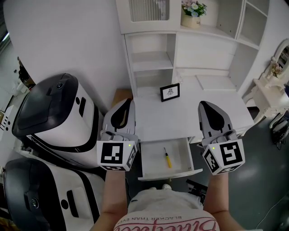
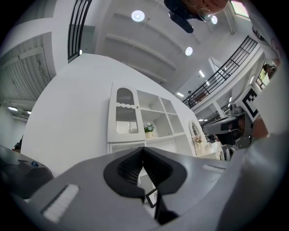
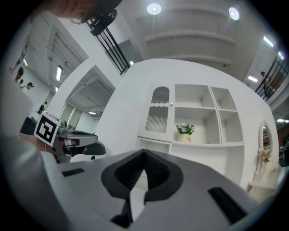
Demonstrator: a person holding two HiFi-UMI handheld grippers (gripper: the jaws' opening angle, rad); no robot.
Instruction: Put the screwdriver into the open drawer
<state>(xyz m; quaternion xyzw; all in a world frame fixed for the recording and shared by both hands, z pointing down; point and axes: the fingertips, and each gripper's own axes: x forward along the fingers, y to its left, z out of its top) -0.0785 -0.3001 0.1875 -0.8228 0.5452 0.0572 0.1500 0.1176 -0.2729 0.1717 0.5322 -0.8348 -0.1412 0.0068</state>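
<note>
Screwdriver [image 1: 167,159]: lies flat on the floor of the open drawer [image 1: 149,173], near its middle, yellow handle toward 6 o'clock and thin dark shaft toward 12 o'clock. Touches neither claw.

Open drawer: juts out from the front edge of the white desk [image 1: 189,118] toward the person at 6 o'clock, white inside.

Left claw [image 1: 127,105]: hangs above the desk's left edge at 10 o'clock from the screwdriver, well apart from it, tips aimed at 12 o'clock. In the left gripper view [image 2: 143,151], ribbed dark pads meet in a closed point and grip only each other.

Right claw [image 1: 206,106]: hangs over the desk's right part at 2 o'clock from the screwdriver, also aimed at 12 o'clock. In the right gripper view [image 3: 143,156], likewise closed, pad against pad.

Marker cubes [image 1: 116,154] [image 1: 223,157]: sit at the near ends of the two claws, flanking the drawer at 9 and 3 o'clock.

Small black picture frame [image 1: 170,92]: stands upright on the desk at 12 o'clock from the screwdriver, between the lines of the two claws.

White shelf unit [image 1: 151,49]: rises at the desk's far side, with a flower pot [image 1: 193,13] on an upper shelf at 1 o'clock.

Two rounded white-and-black machines [image 1: 54,113]: stand on the floor at 9 o'clock, beside the desk.
</note>
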